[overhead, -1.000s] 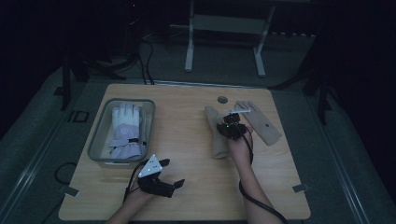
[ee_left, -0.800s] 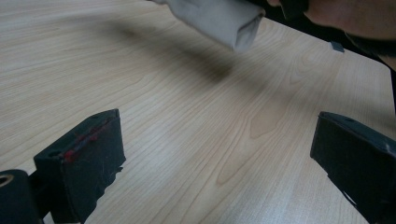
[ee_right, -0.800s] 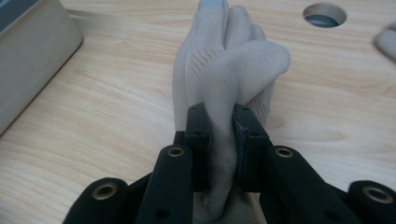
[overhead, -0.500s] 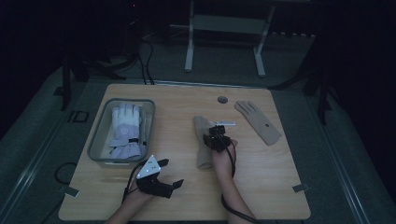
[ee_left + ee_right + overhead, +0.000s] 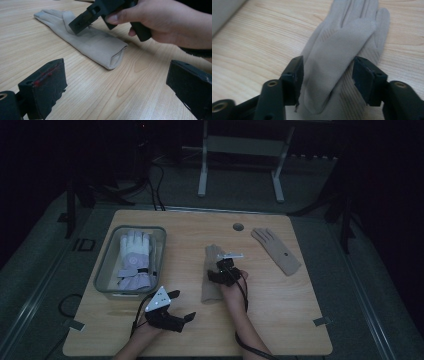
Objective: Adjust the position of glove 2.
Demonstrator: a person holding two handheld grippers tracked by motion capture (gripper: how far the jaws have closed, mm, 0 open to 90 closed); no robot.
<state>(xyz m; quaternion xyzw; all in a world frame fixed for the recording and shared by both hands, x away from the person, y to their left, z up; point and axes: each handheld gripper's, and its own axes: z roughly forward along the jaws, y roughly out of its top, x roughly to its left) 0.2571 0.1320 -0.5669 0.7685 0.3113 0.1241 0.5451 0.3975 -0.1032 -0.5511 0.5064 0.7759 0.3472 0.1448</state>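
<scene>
Right tongs let go of the tan glove on the bench

From above, the right tongs [image 5: 224, 266] have moved since a second ago from near the far tan glove [image 5: 277, 249] to the middle of the light wooden bench [image 5: 190, 335]. They brought the soft tan cloth glove [image 5: 212, 281], which now lies flat there. The left tongs [image 5: 176, 307] have stayed put, spread wide and holding nothing, near the clear bin [image 5: 107, 265] with a white glove [image 5: 134, 257]. In the left gripper view, the glove [image 5: 95, 45] lies long and smooth, cuff end nearest. In the right gripper view, the right tongs [image 5: 327, 73] have just been opening, the folded glove [image 5: 342, 42] between them.
</scene>
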